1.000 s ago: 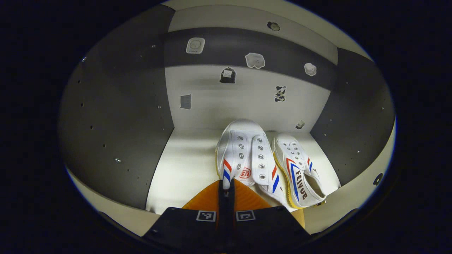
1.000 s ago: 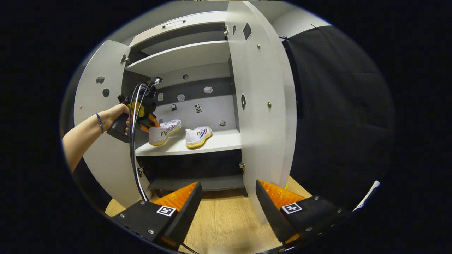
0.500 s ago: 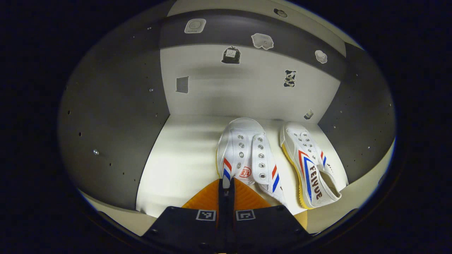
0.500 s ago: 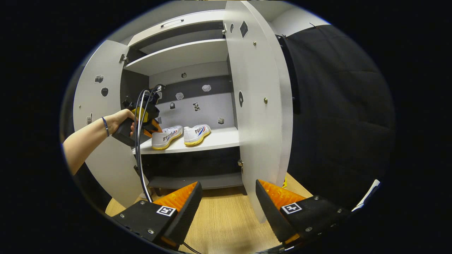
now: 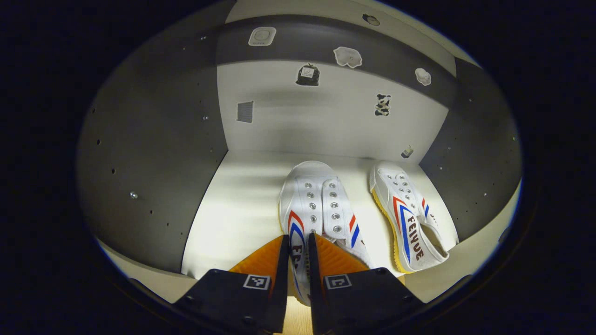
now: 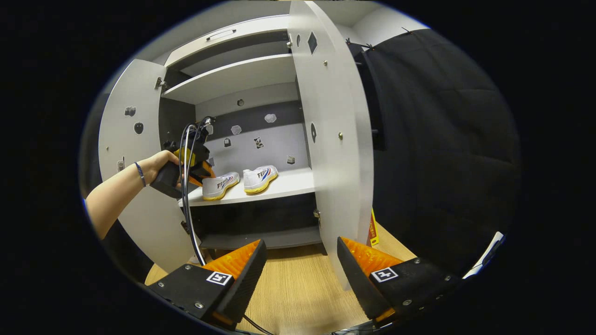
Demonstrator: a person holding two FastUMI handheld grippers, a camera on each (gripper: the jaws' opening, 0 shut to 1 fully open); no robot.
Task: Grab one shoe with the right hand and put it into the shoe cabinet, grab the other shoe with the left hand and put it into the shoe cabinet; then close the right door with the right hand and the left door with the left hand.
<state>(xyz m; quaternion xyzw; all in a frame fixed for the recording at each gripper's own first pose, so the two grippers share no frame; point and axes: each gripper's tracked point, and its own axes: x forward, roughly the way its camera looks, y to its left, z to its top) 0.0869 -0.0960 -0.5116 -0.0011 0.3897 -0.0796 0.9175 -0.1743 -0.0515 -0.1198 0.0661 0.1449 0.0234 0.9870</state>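
both shoes sit side by side on the cabinet shelf [image 5: 233, 204]; left gripper [image 5: 298, 260] has fingers narrowly apart astride the left shoe [image 5: 312, 209] heel, prob. mid-release (second shoe [image 5: 405, 218] just beside). right gripper [image 6: 298, 270] hangs wide, empty, w/ the right door [image 6: 333, 139] just ahead, prob. set for closing; both doors unshut.
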